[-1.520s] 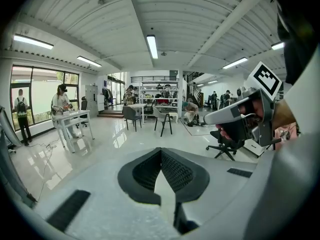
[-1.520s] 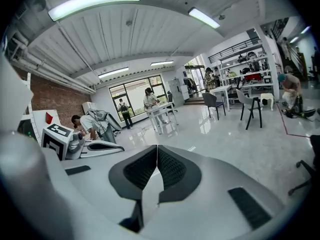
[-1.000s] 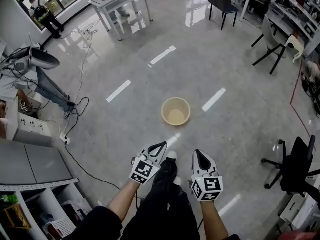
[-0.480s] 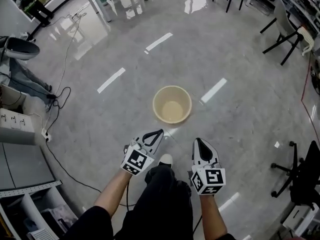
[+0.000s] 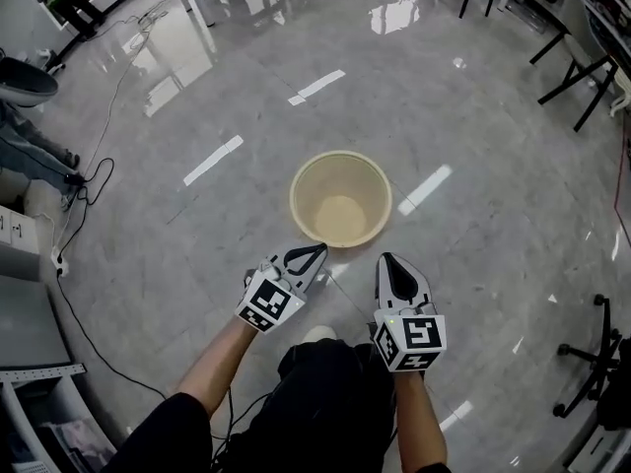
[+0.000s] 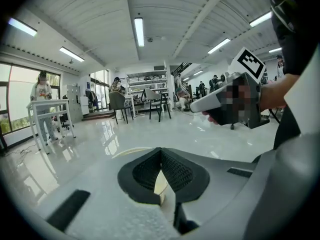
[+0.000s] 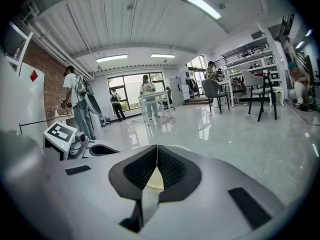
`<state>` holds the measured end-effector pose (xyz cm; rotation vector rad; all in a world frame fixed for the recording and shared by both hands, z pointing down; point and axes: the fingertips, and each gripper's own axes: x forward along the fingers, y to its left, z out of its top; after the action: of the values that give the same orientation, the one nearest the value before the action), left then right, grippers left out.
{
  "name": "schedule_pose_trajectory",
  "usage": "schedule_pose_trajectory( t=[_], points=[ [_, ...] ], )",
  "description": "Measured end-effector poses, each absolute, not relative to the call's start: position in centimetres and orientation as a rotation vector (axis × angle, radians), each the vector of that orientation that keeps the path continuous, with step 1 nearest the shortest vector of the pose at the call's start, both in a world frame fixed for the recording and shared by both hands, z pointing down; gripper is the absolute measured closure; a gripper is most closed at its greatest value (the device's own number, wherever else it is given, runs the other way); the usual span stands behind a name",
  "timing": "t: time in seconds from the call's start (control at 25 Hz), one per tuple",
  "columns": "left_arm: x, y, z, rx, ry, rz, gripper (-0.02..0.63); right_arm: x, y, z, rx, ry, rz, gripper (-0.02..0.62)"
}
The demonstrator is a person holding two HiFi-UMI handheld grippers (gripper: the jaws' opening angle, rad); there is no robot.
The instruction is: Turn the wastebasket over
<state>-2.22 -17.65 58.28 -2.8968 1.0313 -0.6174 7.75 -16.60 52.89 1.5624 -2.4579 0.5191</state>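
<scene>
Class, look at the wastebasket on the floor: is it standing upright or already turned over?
Upright. The wastebasket stands on the floor with its round open mouth facing up, and its inner bottom shows.

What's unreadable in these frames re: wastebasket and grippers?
- Wastebasket outer wall, underside: head view looks straight into it.
- Most of it in both gripper views: each gripper's own body blocks it.
- Gap between left gripper and rim: head view, too steep to tell.

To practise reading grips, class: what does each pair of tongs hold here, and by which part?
Nothing. The left tongs and right tongs are both shut and empty; the wastebasket stands open side up on the floor ahead of them.
</scene>
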Motion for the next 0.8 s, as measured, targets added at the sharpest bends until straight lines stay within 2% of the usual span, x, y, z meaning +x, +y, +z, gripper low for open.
schedule_pose_trajectory(
  t=[0.28,0.52,0.64,0.8],
  points=[
    [-2.6,-17.8,62.2,-2.850,1.038,-0.600,0.600,6.9,-16.7,55.9,1.555,-2.497,0.454,0.584],
    [-1.9,-17.5,64.6,-2.754,0.910,-0.757,0.594,7.6,-15.8,55.9,1.559,-2.502,0.426,0.583],
    [-0.6,-17.6,66.8,-2.667,0.749,-0.888,0.439,8.0,-15.1,56.4,1.561,-2.487,0.423,0.584],
    [0.6,-18.1,71.5,-2.483,0.517,-1.126,0.332,8.3,-14.3,57.1,1.563,-2.466,0.428,0.583]
  ],
)
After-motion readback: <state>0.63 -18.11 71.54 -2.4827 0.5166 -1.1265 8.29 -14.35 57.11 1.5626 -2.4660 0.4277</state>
